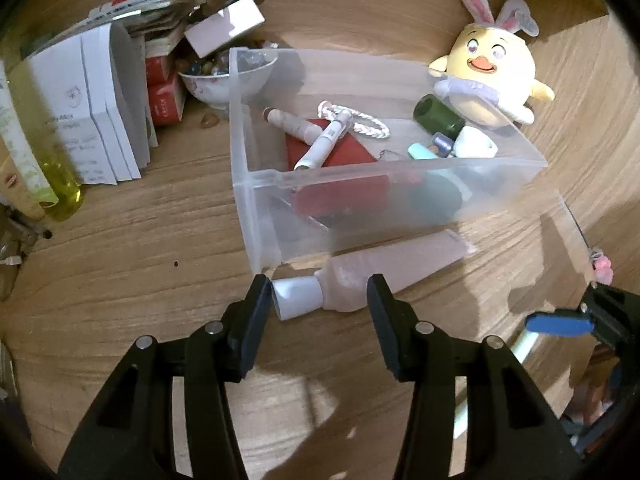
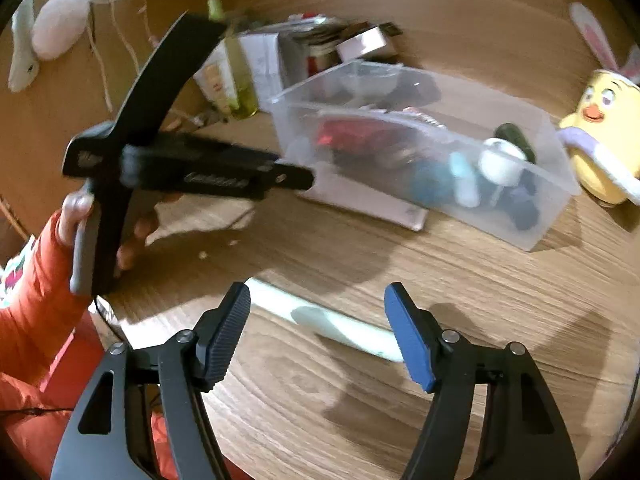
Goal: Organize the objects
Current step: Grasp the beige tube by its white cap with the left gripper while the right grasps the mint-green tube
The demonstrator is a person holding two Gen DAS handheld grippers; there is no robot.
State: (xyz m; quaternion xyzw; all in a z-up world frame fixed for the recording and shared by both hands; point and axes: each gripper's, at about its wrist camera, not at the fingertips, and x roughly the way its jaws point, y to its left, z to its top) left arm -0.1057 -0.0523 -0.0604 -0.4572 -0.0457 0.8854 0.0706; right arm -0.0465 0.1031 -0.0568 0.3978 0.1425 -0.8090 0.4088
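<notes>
A clear plastic bin (image 1: 256,208) sits on the wooden table and holds a red wallet, pens, a white cord, a green bottle and small items. A pink tube with a white cap (image 1: 352,284) lies against the bin's near wall. My left gripper (image 1: 320,296) is open, its fingers either side of the tube's cap end. My right gripper (image 2: 318,328) is open over a pale green-white tube (image 2: 328,322) lying on the table. The bin also shows in the right wrist view (image 2: 540,216), with the left gripper's body (image 2: 192,168) beside it.
A yellow chick plush with rabbit ears (image 1: 490,76) stands behind the bin. A bowl of beads (image 1: 216,80), white boxes (image 1: 92,104), red boxes and a yellow-green bottle (image 1: 60,176) crowd the far left. The right gripper (image 1: 560,322) shows at right.
</notes>
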